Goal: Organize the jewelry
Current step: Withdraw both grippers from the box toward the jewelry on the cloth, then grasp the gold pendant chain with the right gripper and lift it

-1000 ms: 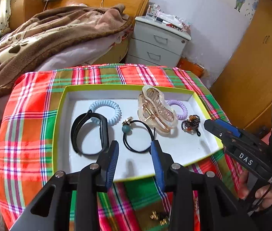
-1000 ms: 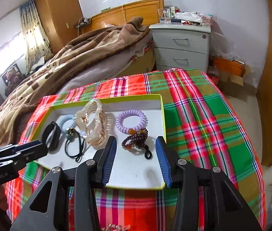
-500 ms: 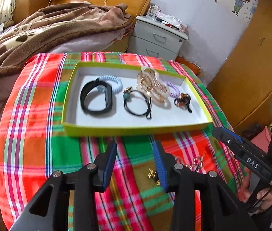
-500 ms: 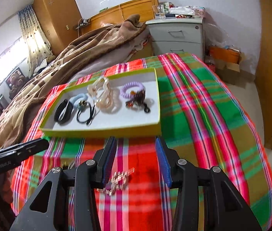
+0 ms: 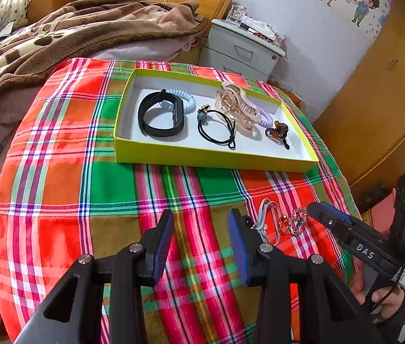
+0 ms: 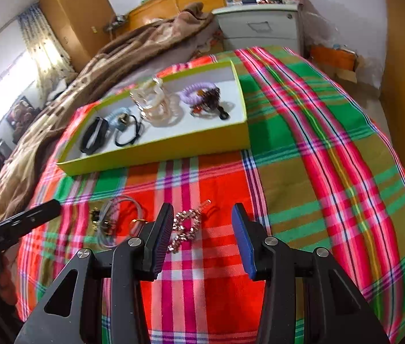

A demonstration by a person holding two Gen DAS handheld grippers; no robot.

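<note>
Both the left gripper (image 5: 199,243) and right gripper (image 6: 201,238) hang released and empty over loose jewelry (image 6: 186,226) on the plaid cloth (image 6: 302,172), near of the yellow tray (image 5: 211,159); thin chains might slip or snag between pads.

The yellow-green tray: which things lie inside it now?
Inside the yellow-green tray lie a black wristband, a light blue spiral hair tie partly beneath it, a black elastic with a bead, a translucent claw clip, a purple spiral tie partly hidden, and a beaded bracelet.
</note>
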